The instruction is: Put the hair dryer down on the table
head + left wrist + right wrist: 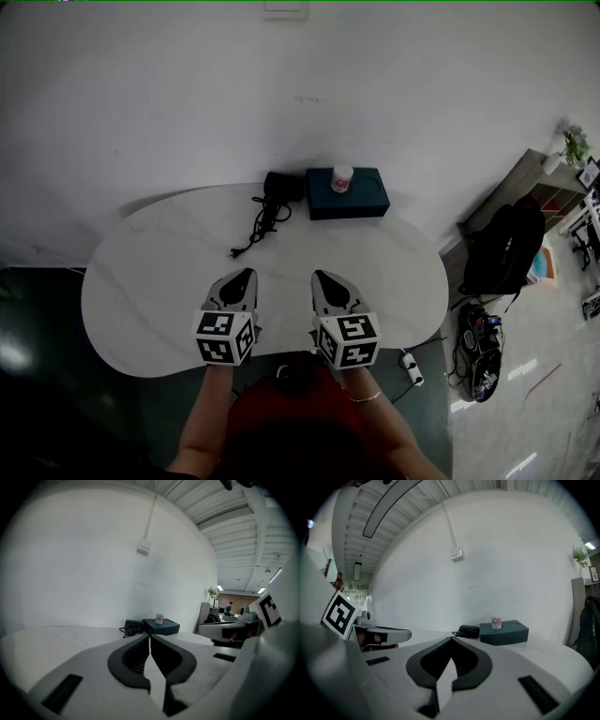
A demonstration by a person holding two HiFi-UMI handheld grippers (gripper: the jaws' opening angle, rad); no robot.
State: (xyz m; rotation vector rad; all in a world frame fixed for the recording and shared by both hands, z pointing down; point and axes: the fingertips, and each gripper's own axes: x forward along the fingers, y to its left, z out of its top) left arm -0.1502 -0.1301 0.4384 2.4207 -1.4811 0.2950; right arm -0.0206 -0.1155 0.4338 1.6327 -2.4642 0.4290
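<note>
Left gripper [149,636] closed; likely hair dryer [278,187] beyond

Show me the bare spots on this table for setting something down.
The table is bare across its left end, left of the cord, and its right end, nearer than the dark box. The strip between the cord and the left gripper and right gripper is free. Crowded: the far edge, with hair dryer, box and cup.

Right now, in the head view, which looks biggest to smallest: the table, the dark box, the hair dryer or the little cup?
1. table
2. dark box
3. hair dryer, cord aside
4. little cup
</note>
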